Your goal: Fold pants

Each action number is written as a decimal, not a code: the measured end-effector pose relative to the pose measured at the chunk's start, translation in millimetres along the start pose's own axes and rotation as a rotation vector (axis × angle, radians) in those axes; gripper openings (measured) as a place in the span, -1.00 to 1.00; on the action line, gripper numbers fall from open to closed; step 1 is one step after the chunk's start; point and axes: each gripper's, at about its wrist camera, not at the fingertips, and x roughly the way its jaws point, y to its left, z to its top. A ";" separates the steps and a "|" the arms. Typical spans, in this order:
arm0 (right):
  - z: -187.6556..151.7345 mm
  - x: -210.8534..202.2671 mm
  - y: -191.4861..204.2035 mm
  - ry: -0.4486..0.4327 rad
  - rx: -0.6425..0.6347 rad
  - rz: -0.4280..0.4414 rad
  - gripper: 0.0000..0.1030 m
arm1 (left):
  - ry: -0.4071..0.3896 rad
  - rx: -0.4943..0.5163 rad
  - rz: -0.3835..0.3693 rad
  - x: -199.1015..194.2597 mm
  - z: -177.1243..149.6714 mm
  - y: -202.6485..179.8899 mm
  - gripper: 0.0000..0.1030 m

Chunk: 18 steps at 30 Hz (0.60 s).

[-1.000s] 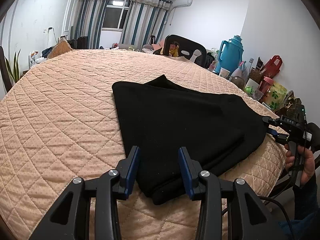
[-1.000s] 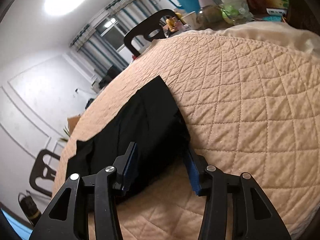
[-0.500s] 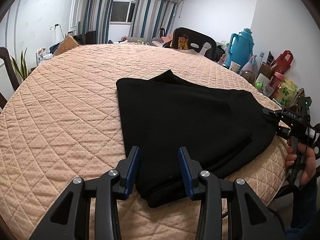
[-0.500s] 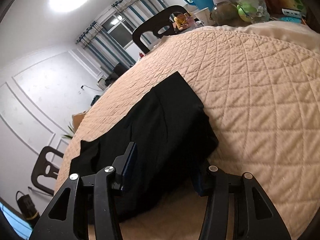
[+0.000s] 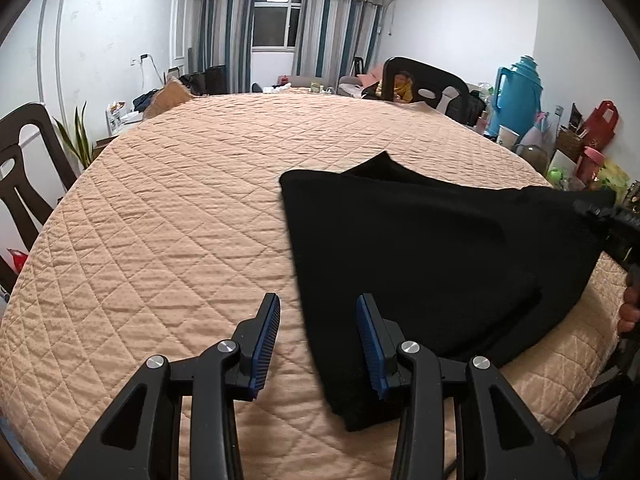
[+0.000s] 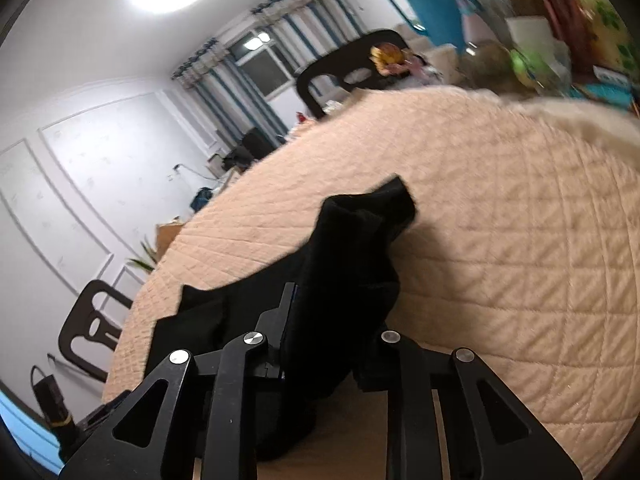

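Left wrist view: black pants (image 5: pixel 420 256) lie near the quilted table's (image 5: pixel 168 216) right edge, beside the spread, empty left gripper (image 5: pixel 318 340); right gripper (image 6: pixel 328 344) clamps their lifted corner.

Pants (image 5: pixel 420 264) on quilted counter (image 5: pixel 180 220), toward its right edge. Chair (image 5: pixel 424 84) behind counter; thermos (image 5: pixel 518 92) at far right; second chair (image 5: pixel 20 160) at left.
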 end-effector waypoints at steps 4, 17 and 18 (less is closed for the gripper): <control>7.0 -1.8 38.4 -0.007 -0.090 0.066 -0.58 | 0.012 -0.015 0.007 4.7 -1.5 6.7 -0.17; -59.5 75.2 158.7 0.281 -0.398 0.330 -0.58 | 0.001 -0.066 -0.030 1.5 -9.7 25.8 -0.12; -70.8 87.3 160.6 0.329 -0.412 0.331 -0.58 | -0.001 -0.068 -0.035 0.9 -10.4 27.2 -0.12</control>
